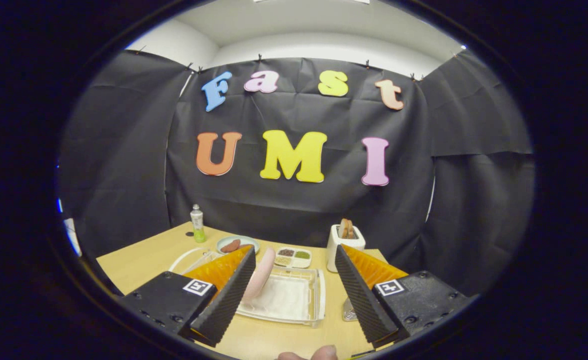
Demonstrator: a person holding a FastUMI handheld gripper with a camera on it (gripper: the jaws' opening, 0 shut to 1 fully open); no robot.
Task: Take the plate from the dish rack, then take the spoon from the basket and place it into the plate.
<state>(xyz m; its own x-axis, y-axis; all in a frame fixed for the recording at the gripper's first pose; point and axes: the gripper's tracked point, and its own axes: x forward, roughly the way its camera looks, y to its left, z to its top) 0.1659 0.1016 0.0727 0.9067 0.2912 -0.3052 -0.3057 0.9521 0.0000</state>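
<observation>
A pink plate [259, 275] stands on edge in the clear plastic dish rack [294, 300], leaning just beside the left finger's inner face. My gripper [294, 260] is open, its two fingers wide apart with the rack between and just beyond them; nothing is held. A metal mesh basket [349, 311] peeks out behind the right finger [361, 295]; its contents are hidden. The left finger [228, 295] covers part of the plate's lower edge.
On the wooden table [143, 260] beyond the rack: a small bottle with green liquid [197, 223], a pale plate with a brown item [237, 244], a divided tray of grains [294, 257] and a white toaster with bread [345, 240]. A fingertip [319, 354] shows at the near edge.
</observation>
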